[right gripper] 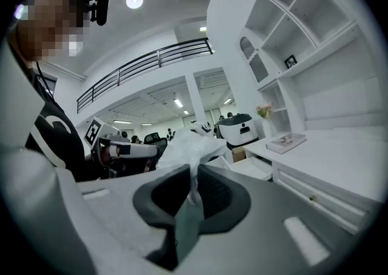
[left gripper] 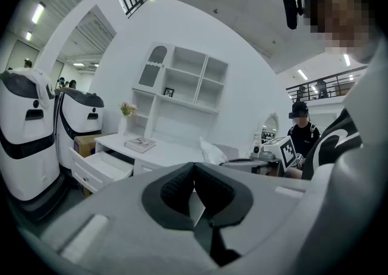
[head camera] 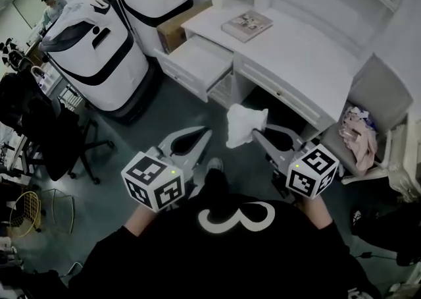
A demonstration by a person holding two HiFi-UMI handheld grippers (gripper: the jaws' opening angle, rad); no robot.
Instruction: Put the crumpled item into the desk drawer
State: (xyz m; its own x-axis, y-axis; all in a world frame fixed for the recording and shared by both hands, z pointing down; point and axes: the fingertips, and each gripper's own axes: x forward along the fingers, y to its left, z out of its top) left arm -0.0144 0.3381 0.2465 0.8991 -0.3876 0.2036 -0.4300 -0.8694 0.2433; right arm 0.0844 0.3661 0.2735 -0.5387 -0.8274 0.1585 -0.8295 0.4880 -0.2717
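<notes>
Clearly the right gripper (head camera: 255,133) is clamped on only 1 thin fold of the crumpled item (head camera: 245,123), a white wad that billows out beyond its jaws. It is held in the air in front of the desk (head camera: 296,54), still short of the open drawer (head camera: 200,60). Since most of the bulk hangs free, a quick swing could tug it loose onto the floor (head camera: 151,126). Released at the drawer's front lip, it may catch the rim and spill out. The left gripper (head camera: 206,132), its 2 jaws together and empty, hovers just beside and could not catch a slip.
</notes>
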